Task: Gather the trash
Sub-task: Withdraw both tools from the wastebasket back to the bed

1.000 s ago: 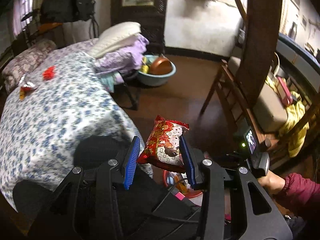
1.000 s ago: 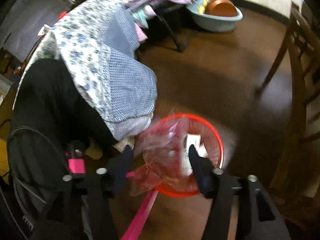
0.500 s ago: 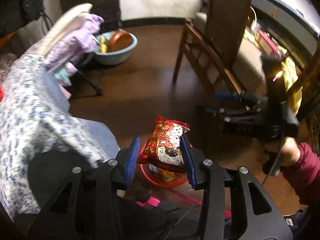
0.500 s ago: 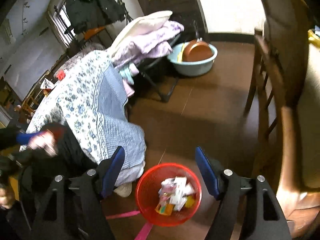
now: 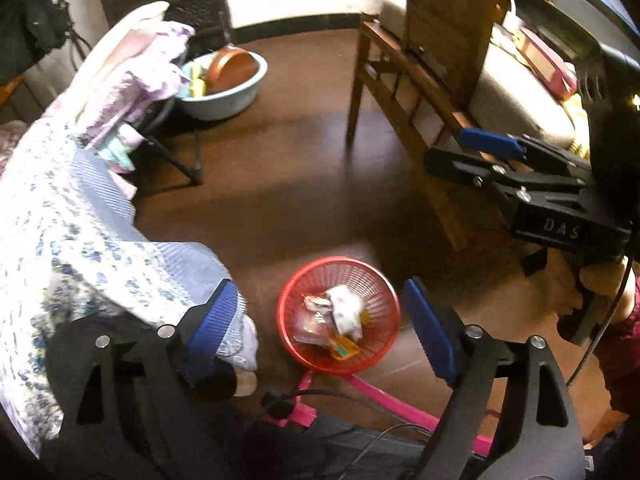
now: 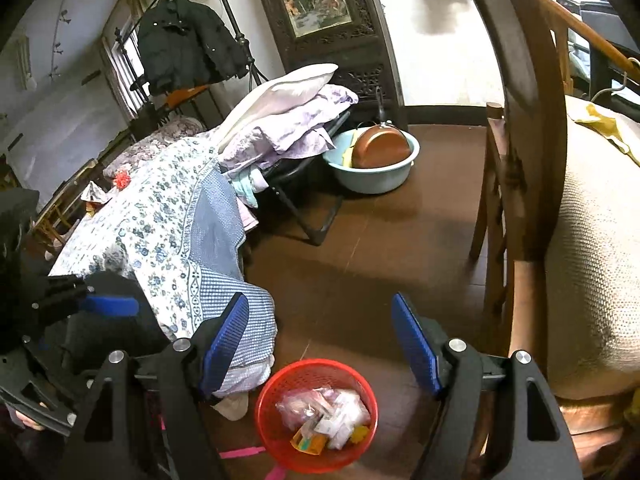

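A red mesh trash basket (image 5: 376, 280) stands on the brown floor, holding several wrappers (image 5: 340, 312). It also shows in the right wrist view (image 6: 272, 392) with the wrappers (image 6: 328, 412) inside. My left gripper (image 5: 320, 320) is open and empty, right above the basket. My right gripper (image 6: 320, 340) is open and empty, above and behind the basket; it appears at the right of the left wrist view (image 5: 520, 160). Red scraps (image 6: 121, 179) and a crumpled wrapper (image 6: 94, 194) lie on the floral-clothed table (image 6: 160, 220).
A wooden chair (image 5: 420, 80) stands at the right. A blue basin with a copper pan (image 6: 376, 160) sits on the floor at the back. A folding chair piled with bedding (image 6: 292, 120) stands beside the table. A pink strap (image 5: 384, 396) lies below the basket.
My left gripper opened and the red snack bag dropped out of it into the basket. My right gripper rose and tilted up away from the basket, staying open.
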Tool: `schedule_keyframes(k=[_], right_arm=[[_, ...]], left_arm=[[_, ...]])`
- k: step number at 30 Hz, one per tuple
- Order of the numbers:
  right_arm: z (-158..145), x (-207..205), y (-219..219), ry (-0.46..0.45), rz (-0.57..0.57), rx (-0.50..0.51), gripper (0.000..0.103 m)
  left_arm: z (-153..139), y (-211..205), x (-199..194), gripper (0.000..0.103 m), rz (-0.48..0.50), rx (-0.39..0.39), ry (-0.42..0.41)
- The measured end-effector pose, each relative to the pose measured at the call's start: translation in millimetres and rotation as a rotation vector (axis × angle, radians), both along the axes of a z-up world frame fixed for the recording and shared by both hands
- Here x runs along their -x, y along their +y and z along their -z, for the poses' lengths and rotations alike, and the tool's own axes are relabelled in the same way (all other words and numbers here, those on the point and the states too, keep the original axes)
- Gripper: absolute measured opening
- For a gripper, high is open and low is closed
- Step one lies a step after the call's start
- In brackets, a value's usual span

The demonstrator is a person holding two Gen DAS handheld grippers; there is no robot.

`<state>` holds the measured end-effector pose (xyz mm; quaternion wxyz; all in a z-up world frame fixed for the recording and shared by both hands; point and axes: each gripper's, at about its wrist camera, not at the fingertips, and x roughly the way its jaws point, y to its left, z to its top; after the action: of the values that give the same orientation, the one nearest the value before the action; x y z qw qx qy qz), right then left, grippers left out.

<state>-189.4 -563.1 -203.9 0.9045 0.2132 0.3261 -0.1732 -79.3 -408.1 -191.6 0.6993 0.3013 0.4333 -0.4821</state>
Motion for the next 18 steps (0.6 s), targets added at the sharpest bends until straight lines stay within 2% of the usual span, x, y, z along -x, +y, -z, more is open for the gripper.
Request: schedule_keyframes(k=[5,9,18], right_arm=[[-9,-1,8,-0.021,-0.013,-0.003,0.073],[-26,-6,17,-0.040,-0.038,0.008,0.074],[-72,-19,57,-0.071,-0.114,0.104,0.078]], left_arm=[[-24,16,0,0.084,-0.057,0.049,-0.095],[-51,34,8,0.088,-0.094,0.110,-0.208],[-96,86,19,0.092,-0.164,0.249,-0.315]])
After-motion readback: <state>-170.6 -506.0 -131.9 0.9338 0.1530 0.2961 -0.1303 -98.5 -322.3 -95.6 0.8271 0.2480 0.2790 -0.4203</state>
